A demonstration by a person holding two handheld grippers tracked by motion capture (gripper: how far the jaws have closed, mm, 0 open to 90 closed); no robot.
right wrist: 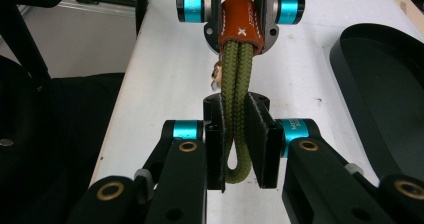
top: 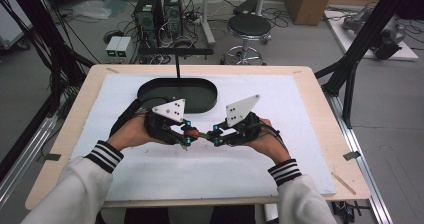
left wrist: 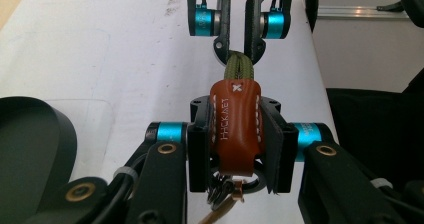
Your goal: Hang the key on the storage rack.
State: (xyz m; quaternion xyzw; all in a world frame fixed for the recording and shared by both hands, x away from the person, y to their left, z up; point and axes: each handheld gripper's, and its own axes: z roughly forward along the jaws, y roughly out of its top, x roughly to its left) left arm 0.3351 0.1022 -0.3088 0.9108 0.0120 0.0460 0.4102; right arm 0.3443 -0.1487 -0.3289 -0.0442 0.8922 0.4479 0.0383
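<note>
Above the white worktop, the left gripper fingers pinch the keychain's brown leather sleeve, while the right gripper fingers pinch its green cord loop, near a black tray.

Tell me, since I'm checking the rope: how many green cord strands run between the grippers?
2: green cord strands lie side by side from the brown leather sleeve, joined in a loop at the right gripper.
</note>
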